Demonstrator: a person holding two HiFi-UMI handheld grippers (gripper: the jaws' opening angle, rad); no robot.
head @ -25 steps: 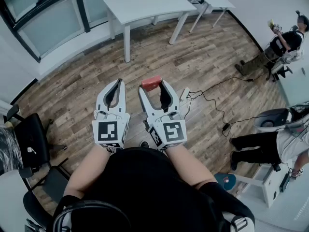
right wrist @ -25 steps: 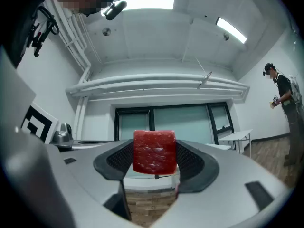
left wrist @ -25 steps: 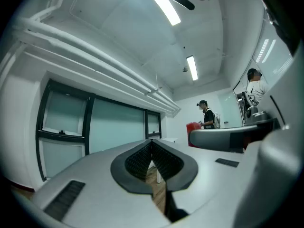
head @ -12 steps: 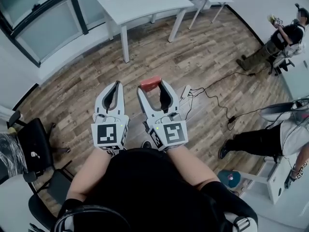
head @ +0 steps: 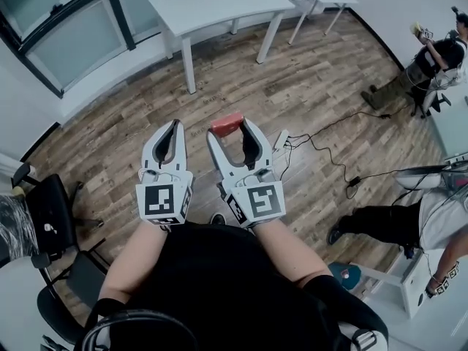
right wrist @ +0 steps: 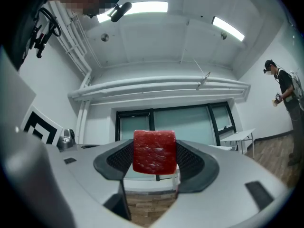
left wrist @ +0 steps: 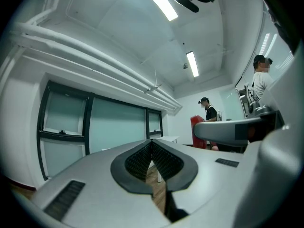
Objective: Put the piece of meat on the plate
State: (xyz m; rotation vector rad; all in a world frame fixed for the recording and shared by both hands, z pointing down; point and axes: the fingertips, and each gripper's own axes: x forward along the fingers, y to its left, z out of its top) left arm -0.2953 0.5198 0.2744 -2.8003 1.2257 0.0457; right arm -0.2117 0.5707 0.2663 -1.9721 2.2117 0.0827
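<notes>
From the head view, a wood-plank floor (head: 314, 79) fills the room, with a white bench (head: 234, 9) beside the glazed wall (head: 66, 35). A power strip (head: 281, 139) lies on the floor and a black chair (head: 47, 214) stands at the left. The left tool (head: 176, 123) and right tool (head: 231, 127) are held side by side above the floor.

In the left gripper view, the left tool's jaws meet at their tips with nothing between them.

In the right gripper view, the right tool is clamped on the piece of meat (right wrist: 154, 152), a squarish red slab with pale flecks, between dark ribbed pads.
</notes>
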